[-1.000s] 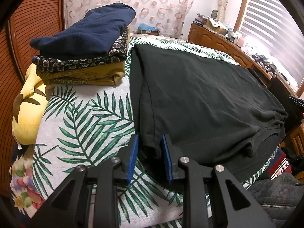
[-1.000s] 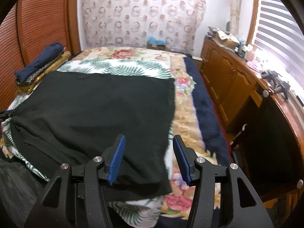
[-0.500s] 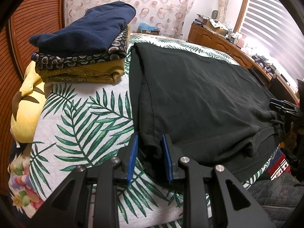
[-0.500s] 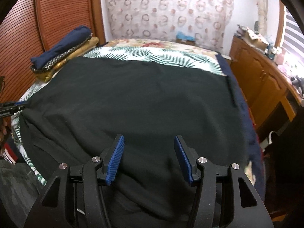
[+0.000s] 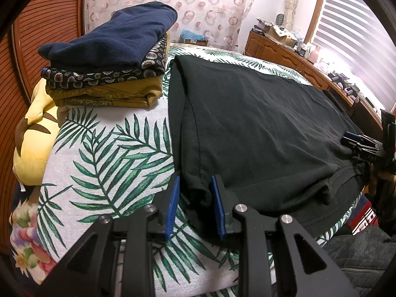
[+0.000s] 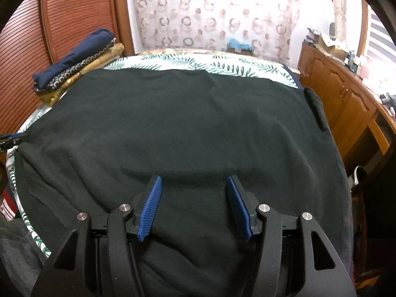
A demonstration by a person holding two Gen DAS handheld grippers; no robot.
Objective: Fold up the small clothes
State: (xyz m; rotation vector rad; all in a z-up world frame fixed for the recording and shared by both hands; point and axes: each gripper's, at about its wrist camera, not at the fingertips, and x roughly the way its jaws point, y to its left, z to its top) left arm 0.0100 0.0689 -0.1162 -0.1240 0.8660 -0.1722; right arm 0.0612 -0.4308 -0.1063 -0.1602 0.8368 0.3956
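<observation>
No text, label or number can be read with certainty. On the right gripper (image 5: 358,146), seen at the right edge of the left wrist view, there are small pale marks on the black body, but they are too small to read.

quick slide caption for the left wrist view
Left gripper straddling a corner of the black garment on the leaf-print bedspread, folded stack behind.

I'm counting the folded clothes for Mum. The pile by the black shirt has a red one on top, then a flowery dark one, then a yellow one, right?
Nearly. The top one is navy blue, not red; the left wrist view shows it plainly. Under it comes the flowery dark one, then the yellow one, beside the black shirt.
</observation>
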